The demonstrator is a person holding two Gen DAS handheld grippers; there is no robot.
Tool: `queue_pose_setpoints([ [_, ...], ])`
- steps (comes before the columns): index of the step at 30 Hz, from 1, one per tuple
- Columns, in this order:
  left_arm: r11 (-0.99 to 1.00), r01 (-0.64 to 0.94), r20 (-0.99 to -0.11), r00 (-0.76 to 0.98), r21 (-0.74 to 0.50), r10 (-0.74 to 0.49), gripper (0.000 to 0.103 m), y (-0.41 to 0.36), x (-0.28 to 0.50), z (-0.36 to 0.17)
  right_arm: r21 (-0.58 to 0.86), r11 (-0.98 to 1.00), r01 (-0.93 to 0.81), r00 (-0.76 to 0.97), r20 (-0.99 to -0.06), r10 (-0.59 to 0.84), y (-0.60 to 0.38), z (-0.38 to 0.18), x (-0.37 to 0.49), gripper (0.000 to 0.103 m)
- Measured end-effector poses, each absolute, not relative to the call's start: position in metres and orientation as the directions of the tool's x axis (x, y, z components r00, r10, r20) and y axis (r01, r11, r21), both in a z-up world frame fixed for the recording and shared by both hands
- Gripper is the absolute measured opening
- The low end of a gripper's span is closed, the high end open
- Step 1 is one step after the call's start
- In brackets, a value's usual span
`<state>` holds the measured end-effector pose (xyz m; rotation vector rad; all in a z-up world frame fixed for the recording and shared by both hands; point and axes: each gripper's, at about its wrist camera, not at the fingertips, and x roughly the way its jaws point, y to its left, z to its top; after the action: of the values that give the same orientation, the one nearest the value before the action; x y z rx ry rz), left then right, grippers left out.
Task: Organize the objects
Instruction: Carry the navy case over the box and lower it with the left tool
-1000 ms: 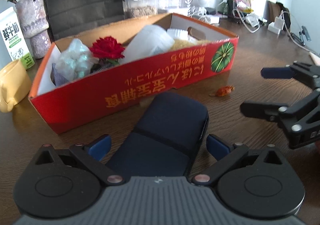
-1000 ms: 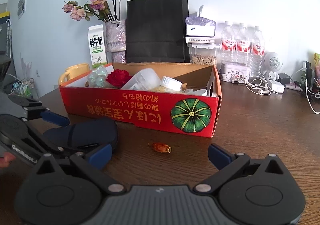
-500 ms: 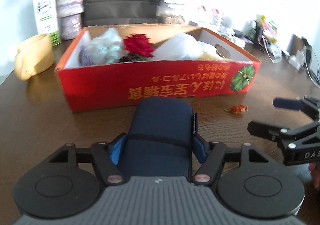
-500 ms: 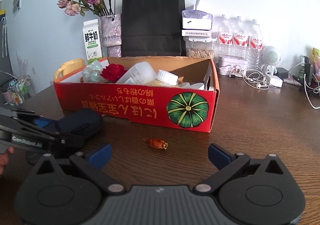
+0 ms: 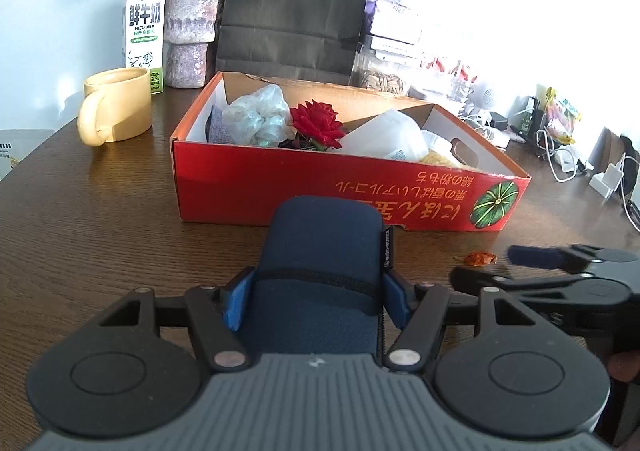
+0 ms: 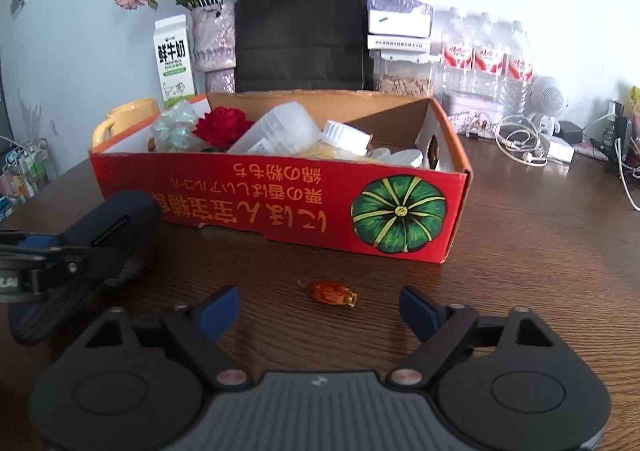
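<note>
My left gripper [image 5: 316, 303] is shut on a dark blue pouch [image 5: 320, 263] and holds it raised in front of the red cardboard box [image 5: 320, 187]. The pouch also shows at the left of the right wrist view [image 6: 108, 223]. The box [image 6: 280, 203] holds a red rose [image 5: 318, 123], a crumpled plastic bag [image 5: 256, 117] and a white bottle [image 6: 280, 131]. My right gripper [image 6: 320, 311] is open and empty, low over the table just behind a small orange wrapped candy [image 6: 332, 293]. The candy also shows in the left wrist view [image 5: 480, 258].
A yellow mug [image 5: 116, 111], a milk carton [image 5: 144, 31], a vase of dried flowers [image 6: 212, 39] and a black paper bag [image 6: 300, 19] stand behind the box. Water bottles [image 6: 484, 59], cables [image 6: 520, 147] and chargers lie at the back right.
My left gripper closed on the blue pouch and lifted it off the table, turning towards the box. My right gripper moved closer to the candy.
</note>
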<state>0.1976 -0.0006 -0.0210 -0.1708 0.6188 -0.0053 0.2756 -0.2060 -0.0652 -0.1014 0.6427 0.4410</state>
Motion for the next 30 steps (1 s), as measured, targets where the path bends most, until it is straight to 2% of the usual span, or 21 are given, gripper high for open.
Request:
queue_pose_setpoints([
  [1, 0.985, -0.045, -0.574, 0.817, -0.165, -0.059, 0.066, 0.000, 0.197, -0.020, 0.045, 0.904, -0.424, 0.706, -0.609, 0.362, -0.204, -0.066, 0.278, 0.067],
  [2, 0.985, -0.043, -0.572, 0.818, -0.169, -0.062, 0.066, 0.000, 0.197, -0.020, 0.033, 0.908, -0.418, 0.714, -0.606, 0.351, -0.202, -0.066, 0.279, 0.062],
  [4, 0.983, -0.039, -0.567, 0.821, -0.177, -0.070, 0.066, 0.001, 0.195, -0.019, 0.027, 0.905, -0.424, 0.716, -0.602, 0.354, -0.200, -0.066, 0.279, 0.039],
  [5, 0.983, -0.037, -0.565, 0.822, -0.180, -0.072, 0.066, 0.001, 0.194, -0.018, 0.028, 0.901, -0.433, 0.714, -0.599, 0.362, -0.200, -0.066, 0.277, 0.032],
  [6, 0.983, -0.035, -0.562, 0.824, -0.181, -0.074, 0.066, 0.001, 0.193, -0.017, 0.023, 0.897, -0.441, 0.714, -0.597, 0.366, -0.199, -0.066, 0.275, 0.016],
  [7, 0.983, -0.033, -0.559, 0.826, -0.183, -0.076, 0.066, 0.002, 0.193, -0.016, 0.015, 0.894, -0.448, 0.715, -0.595, 0.368, -0.198, -0.066, 0.273, 0.010],
  [14, 0.982, -0.014, -0.521, 0.849, -0.191, -0.089, 0.066, 0.005, 0.187, -0.001, -0.016, 0.870, -0.492, 0.750, -0.515, 0.415, -0.196, -0.053, 0.254, 0.010],
  [22, 0.985, 0.019, -0.424, 0.901, -0.171, -0.091, 0.066, -0.001, 0.212, 0.041, -0.016, 0.871, -0.492, 0.813, -0.367, 0.452, -0.200, -0.009, 0.255, 0.010],
  [25, 0.987, 0.014, -0.402, 0.912, -0.163, -0.079, 0.066, -0.004, 0.236, 0.055, -0.018, 0.876, -0.482, 0.826, -0.342, 0.447, -0.197, 0.003, 0.271, 0.010],
  [30, 0.990, -0.018, -0.415, 0.909, -0.139, -0.042, 0.066, -0.007, 0.283, 0.061, -0.038, 0.885, -0.465, 0.843, -0.326, 0.429, -0.187, 0.015, 0.305, 0.010],
])
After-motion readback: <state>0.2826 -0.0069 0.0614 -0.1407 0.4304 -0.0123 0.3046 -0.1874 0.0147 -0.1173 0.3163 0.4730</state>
